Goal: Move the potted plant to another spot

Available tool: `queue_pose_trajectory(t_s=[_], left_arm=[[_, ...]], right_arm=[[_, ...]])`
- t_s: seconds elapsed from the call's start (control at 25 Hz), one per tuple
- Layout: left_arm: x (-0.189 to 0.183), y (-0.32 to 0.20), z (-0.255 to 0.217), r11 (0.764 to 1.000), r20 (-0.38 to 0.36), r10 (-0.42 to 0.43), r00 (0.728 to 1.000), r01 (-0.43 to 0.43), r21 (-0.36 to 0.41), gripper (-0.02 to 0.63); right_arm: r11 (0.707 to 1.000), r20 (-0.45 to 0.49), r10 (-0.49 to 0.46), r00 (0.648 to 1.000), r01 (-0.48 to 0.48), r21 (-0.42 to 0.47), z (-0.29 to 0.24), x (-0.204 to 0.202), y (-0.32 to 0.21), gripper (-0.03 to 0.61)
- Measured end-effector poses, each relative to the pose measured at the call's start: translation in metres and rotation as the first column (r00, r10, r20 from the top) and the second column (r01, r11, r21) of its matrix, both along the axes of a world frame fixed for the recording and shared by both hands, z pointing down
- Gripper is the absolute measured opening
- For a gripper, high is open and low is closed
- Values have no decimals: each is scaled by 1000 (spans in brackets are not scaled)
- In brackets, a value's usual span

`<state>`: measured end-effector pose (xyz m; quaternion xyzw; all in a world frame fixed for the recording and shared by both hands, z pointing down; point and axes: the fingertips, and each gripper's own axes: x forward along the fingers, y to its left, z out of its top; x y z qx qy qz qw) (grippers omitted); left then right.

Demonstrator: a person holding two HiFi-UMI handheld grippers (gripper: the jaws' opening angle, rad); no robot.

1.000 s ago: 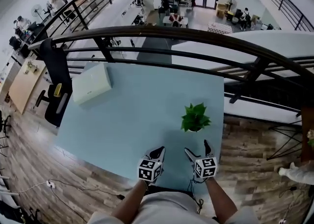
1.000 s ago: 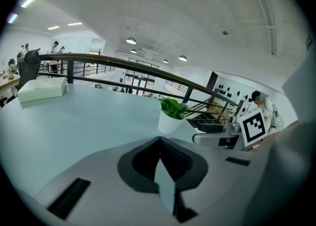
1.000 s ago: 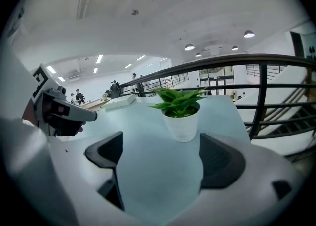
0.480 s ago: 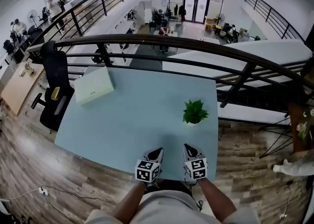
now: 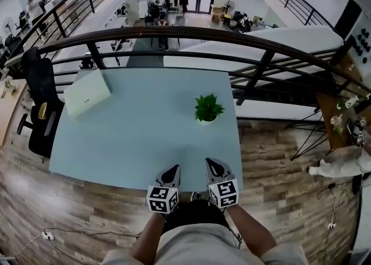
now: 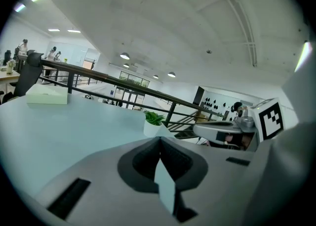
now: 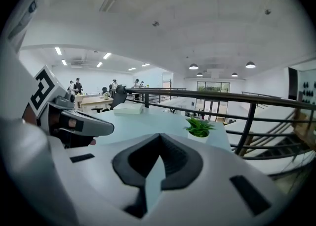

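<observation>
Head view: two empty grippers at the near edge, the potted plant (image 5: pixel 207 109) untouched farther up the counter (image 5: pixel 145 130).

Nearest me, the left gripper (image 5: pixel 172 169) and right gripper (image 5: pixel 211 163) hang side by side over the counter's front edge, each with its fingers pressed together and nothing between them. They are aimed up the counter, I'd say as a resting pose before any reach. The plant stands upright in its white pot toward the right edge, well apart from both. The fingers would have to spread before taking the pot. A white box (image 5: pixel 87 93) sits at the far left corner, with the railing (image 5: pixel 191 33) beyond. The bare middle looks the likely new spot.
</observation>
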<state>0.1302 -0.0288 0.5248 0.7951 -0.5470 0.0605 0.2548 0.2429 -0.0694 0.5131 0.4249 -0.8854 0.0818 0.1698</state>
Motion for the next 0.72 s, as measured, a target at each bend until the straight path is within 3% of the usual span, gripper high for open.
queue_pose_trajectory(t_s=[0.52, 0.72], left_arm=[[35, 13, -72, 986, 63, -83, 995, 73, 151, 12], [47, 14, -91, 977, 115, -130, 985, 107, 186, 12]], right_arm=[[986, 112, -57, 992, 38, 160, -79, 29, 7, 3], [984, 178, -70, 982, 38, 175, -95, 50, 9, 3]])
